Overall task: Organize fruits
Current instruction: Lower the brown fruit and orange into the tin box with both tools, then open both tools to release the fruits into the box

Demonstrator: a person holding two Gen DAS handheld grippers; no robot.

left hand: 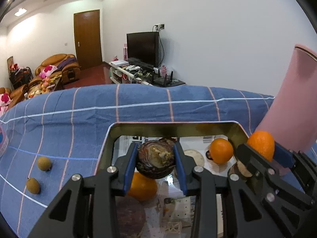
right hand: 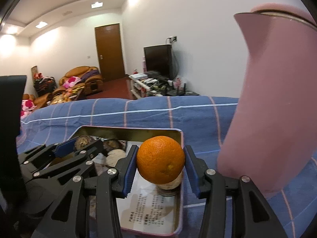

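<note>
Blue checked cloth covers the work surface, creased along its far edge, with bare room at the left. Two small brown round fruits lie there, near each other and well apart from the tin. Metal tin, rectangular with a raised rim, sits open at centre, its printed floor partly free. Left gripper hangs over the tin interior, pads clamped on a dark purple fruit with a broken, pale-showing top; an orange lies below it on the tin floor, a second orange by the far right corner. Right gripper is poised just inside the tin's right wall, pads pressed on a held orange, above a pale round item. Pink jug stands just beside the tin's right edge, crowding that side.
</note>
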